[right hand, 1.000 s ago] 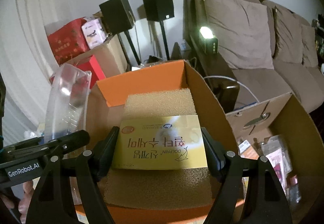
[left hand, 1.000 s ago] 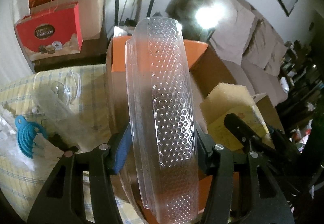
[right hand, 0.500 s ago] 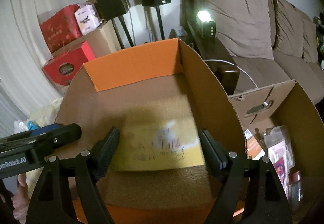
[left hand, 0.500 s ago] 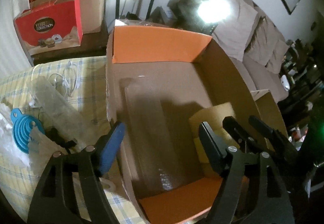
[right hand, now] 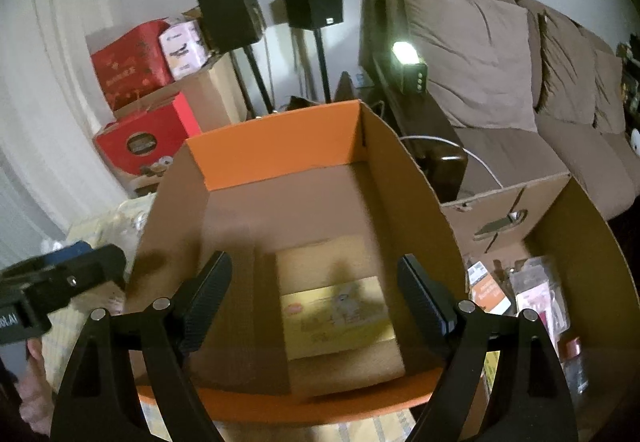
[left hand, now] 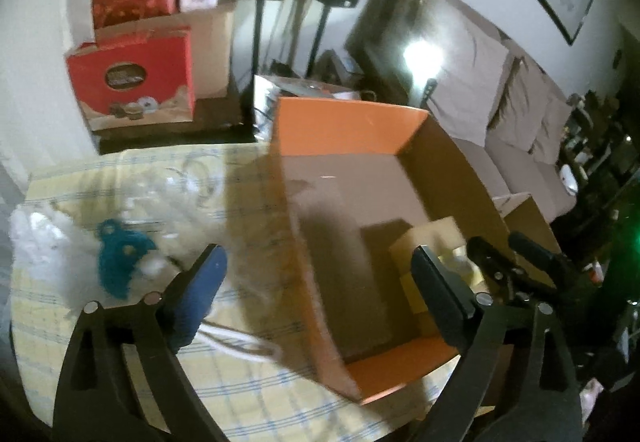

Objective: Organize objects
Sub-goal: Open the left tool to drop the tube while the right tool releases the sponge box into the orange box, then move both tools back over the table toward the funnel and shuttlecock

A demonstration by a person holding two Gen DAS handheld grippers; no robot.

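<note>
On the left of the left wrist view, a yellow checked tablecloth [left hand: 256, 394] carries a heap of white crumpled plastic [left hand: 44, 242] and a teal funnel-like piece [left hand: 120, 258], both blurred. Just right of them hangs the left gripper [left hand: 316, 282], its jaws opening with nothing between them — one blue-padded finger stands over the cloth, the other over the box. The cardboard box [left hand: 448, 170], orange on its end flaps, sits on the cloth's right part. A clear plastic tray may lie along its left inner side, but the blur leaves that uncertain.

In the right wrist view the same box [right hand: 404, 178] fills the middle, and the right gripper [right hand: 316, 294] hovers above it with jaws spread wide and empty, not quite opening further. Below and between its fingers, on the box floor toward the near right corner, lies a tan sponge [right hand: 344, 358] with a yellow packet [right hand: 336, 318] flat on top of it, touching neither finger. To the right stands a second open carton [right hand: 576, 226] holding small packaged goods — beyond it, a brown sofa [right hand: 500, 82].
</note>
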